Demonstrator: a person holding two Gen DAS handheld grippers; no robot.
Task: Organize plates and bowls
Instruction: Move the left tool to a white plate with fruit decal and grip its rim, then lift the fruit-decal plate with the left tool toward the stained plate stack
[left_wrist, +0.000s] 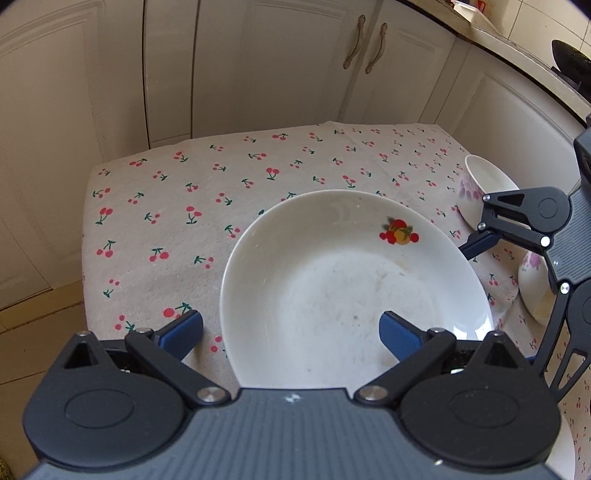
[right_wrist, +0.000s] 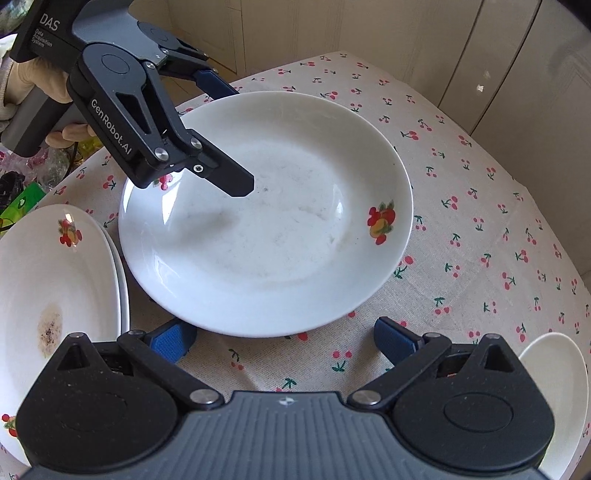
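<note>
Plate (right_wrist: 266, 218) with fruit print, flat on cherry tablecloth (right_wrist: 480, 229) mid-table. Left gripper (right_wrist: 225, 136) jaws spread wide, straddling plate's far rim, gripping nothing. Right gripper (right_wrist: 284, 341) jaws spread at near rim, empty. Stacked plates (right_wrist: 48, 280) by table's left edge.

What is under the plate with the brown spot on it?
Another white plate peeks out under the stained plate along its right edge, so it is a stack. The rest of that lower plate is covered, and so is anything beneath it.
</note>
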